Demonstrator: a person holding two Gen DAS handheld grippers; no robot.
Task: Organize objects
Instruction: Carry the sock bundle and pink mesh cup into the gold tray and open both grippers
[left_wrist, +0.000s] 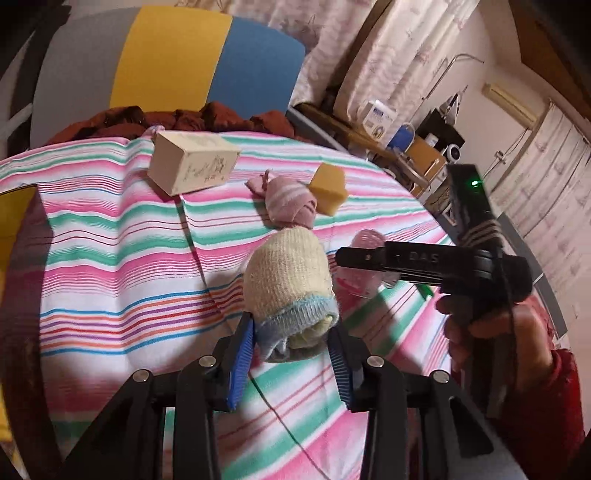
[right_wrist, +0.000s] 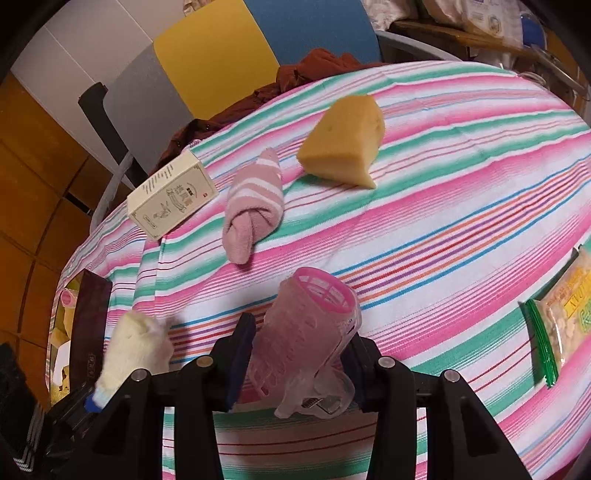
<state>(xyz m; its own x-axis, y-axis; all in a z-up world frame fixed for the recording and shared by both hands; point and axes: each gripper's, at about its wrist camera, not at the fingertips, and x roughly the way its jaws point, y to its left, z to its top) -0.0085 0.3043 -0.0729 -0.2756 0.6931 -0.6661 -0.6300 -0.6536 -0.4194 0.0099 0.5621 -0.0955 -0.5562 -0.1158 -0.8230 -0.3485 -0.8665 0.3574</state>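
My left gripper (left_wrist: 291, 332) is shut on a rolled cream sock with a blue cuff (left_wrist: 290, 284), held above the striped cloth (left_wrist: 110, 266). The sock also shows in the right wrist view (right_wrist: 135, 350) at the lower left. My right gripper (right_wrist: 301, 354) is shut on a pink plastic hair roller (right_wrist: 310, 332); in the left wrist view the right gripper (left_wrist: 354, 258) sits right of the sock with the roller (left_wrist: 364, 267) partly hidden behind it. A pink striped rolled sock (right_wrist: 255, 206), a yellow sponge wedge (right_wrist: 343, 144) and a cream box (right_wrist: 171, 194) lie further back.
A snack packet with green edge (right_wrist: 557, 314) lies at the right edge of the cloth. A dark brown box (right_wrist: 86, 325) stands at the left. A dark red garment (left_wrist: 166, 120) is bunched at the far edge. A wooden shelf with clutter (left_wrist: 406, 140) stands at the right.
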